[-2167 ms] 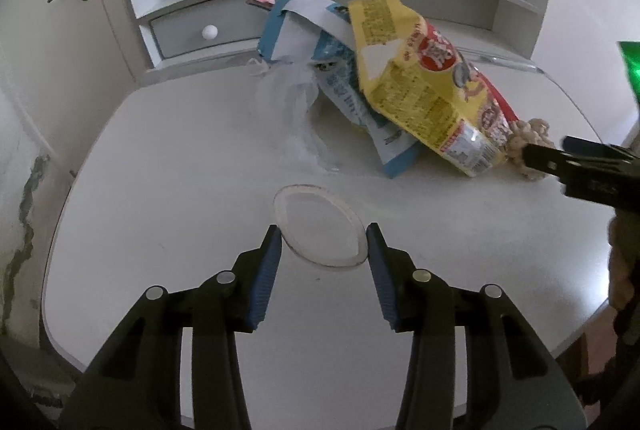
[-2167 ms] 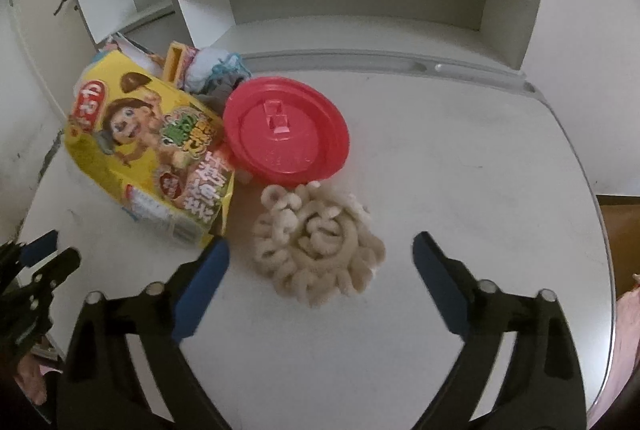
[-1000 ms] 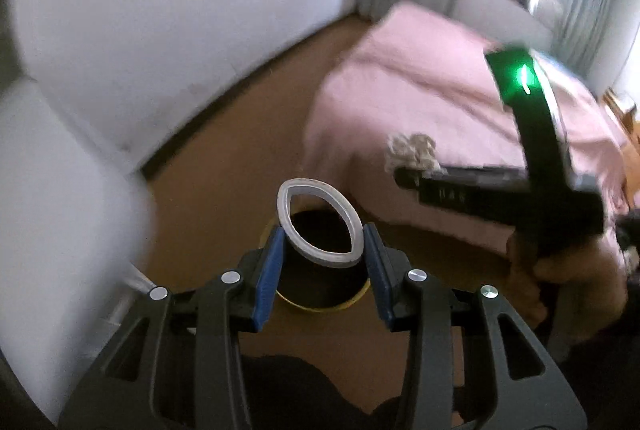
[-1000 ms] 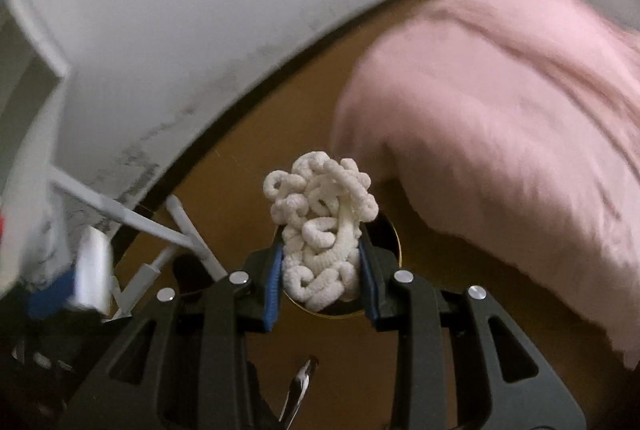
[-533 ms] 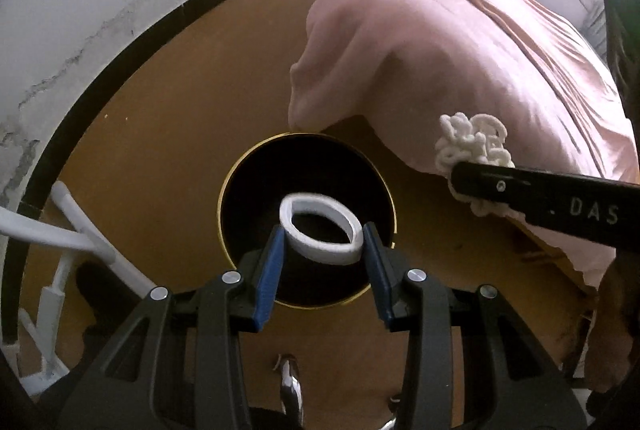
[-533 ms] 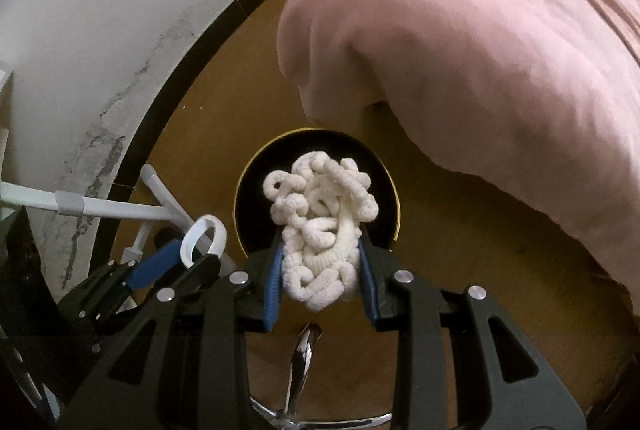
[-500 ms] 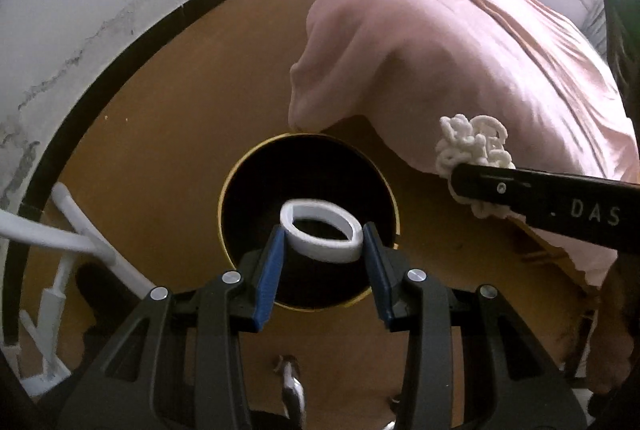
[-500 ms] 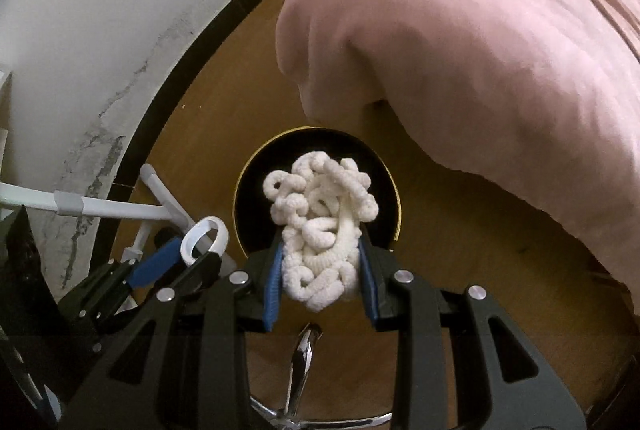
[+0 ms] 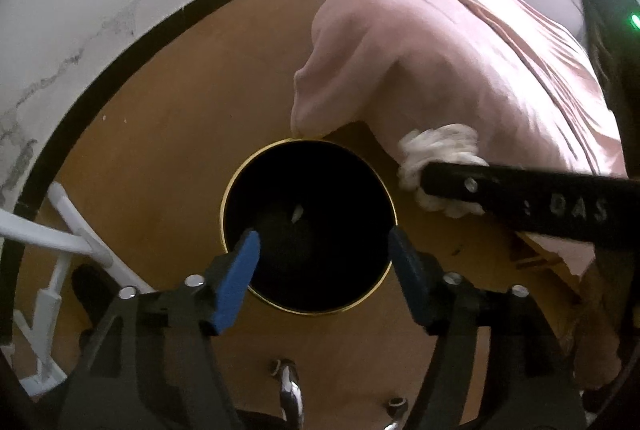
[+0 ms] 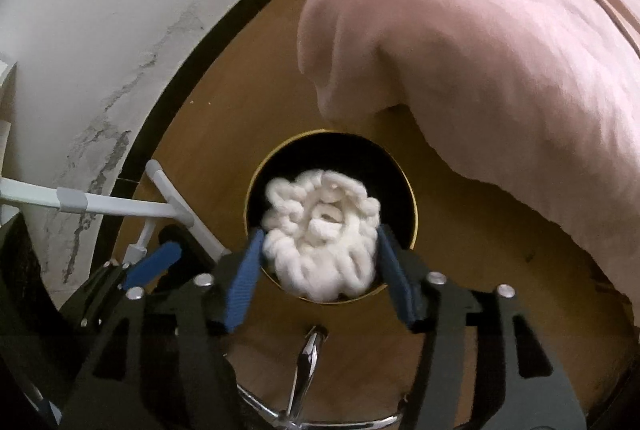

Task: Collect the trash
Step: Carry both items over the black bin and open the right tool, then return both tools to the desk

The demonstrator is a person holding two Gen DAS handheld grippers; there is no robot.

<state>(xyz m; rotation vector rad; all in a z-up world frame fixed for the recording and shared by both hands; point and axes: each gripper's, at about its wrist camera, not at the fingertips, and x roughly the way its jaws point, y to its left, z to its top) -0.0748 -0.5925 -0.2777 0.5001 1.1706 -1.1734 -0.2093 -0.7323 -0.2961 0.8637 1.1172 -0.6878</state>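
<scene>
A black bin with a gold rim (image 9: 240,186) stands on the wooden floor right below both grippers. My left gripper (image 9: 324,246) hangs over its mouth, jaws opening, with nothing between them. A small pale speck (image 9: 297,215) shows deep in the bin. My right gripper (image 10: 320,260) is also above the bin (image 10: 408,190), jaws opening. The white curly foam clump (image 10: 320,230) sits blurred and loose between its blue pads (image 10: 248,266). From the left wrist view the right gripper (image 9: 432,178) reaches in from the right with the clump (image 9: 440,146) at its tip.
A pink bedspread (image 9: 460,50) hangs down just behind the bin. A white wall with dark skirting (image 9: 120,42) curves on the left. White furniture legs (image 10: 100,204) stand at the left, and a chrome chair base (image 10: 308,358) lies below the grippers.
The white ring has gone from the left jaws, which now stand wider. The right jaws have spread and the clump has turned and slackened between them.
</scene>
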